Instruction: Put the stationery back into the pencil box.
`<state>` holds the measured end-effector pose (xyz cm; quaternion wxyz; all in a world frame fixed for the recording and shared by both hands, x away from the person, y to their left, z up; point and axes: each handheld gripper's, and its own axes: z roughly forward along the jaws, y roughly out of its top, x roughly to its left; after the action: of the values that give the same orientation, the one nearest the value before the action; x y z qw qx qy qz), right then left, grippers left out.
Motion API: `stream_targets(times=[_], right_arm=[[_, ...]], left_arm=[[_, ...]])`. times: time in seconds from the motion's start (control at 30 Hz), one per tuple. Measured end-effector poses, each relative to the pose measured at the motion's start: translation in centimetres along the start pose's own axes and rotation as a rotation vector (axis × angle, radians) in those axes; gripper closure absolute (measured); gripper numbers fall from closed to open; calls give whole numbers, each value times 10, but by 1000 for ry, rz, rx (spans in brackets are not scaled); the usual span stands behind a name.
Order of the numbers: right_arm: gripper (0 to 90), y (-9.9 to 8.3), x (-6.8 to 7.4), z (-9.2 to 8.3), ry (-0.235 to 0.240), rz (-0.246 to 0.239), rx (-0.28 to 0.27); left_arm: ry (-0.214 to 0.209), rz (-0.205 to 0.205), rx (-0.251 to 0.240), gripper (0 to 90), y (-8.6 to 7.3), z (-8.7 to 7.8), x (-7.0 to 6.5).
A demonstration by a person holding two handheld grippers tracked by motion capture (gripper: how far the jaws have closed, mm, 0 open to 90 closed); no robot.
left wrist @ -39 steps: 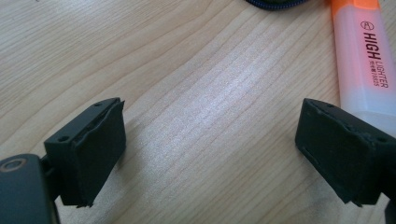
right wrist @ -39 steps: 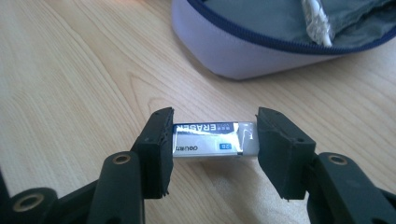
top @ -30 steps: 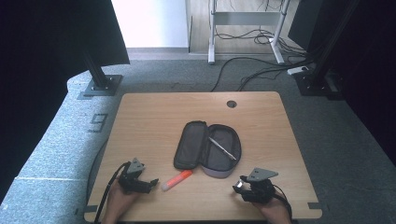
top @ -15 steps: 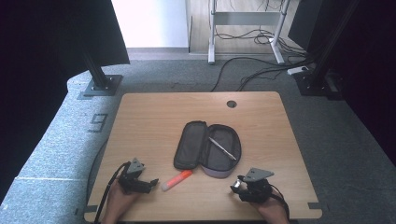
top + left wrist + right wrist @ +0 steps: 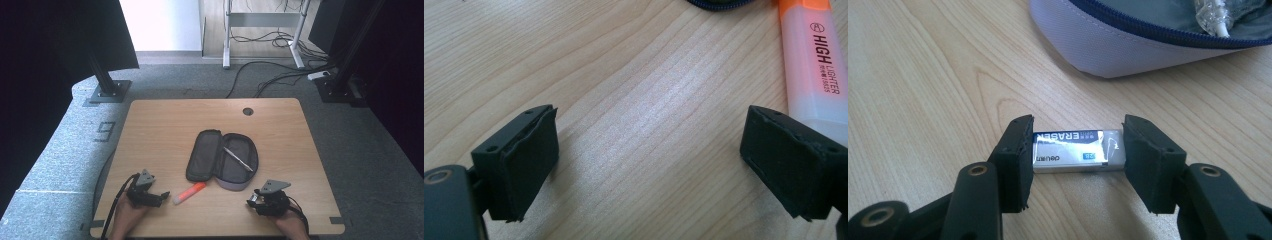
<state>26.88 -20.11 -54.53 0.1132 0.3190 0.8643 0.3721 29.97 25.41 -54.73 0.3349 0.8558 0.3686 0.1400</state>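
Hands low at the table's near edge: left gripper (image 5: pixel 159 198) spread wide, right gripper (image 5: pixel 1075 150) clamping an eraser (image 5: pixel 1078 151).

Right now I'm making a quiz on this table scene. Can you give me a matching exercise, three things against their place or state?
Things:
1. eraser
2. highlighter
3. pen

Places or states:
A. lying inside the open pencil case
B. between the jaws of the right tongs
C. on bare wood beside the open left tongs

Pairs: 1-B, 2-C, 3-A
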Motion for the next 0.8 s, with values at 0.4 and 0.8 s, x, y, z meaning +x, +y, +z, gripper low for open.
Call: stream_targets(times=[0.4,0.8], right_arm=[[473,15,-2,-5,-45,3,-41],[474,39,-6,-13,-46,-6,-79]], left_arm=[[0,0,0,87,0,0,0],[1,0,-1,87,0,0,0]])
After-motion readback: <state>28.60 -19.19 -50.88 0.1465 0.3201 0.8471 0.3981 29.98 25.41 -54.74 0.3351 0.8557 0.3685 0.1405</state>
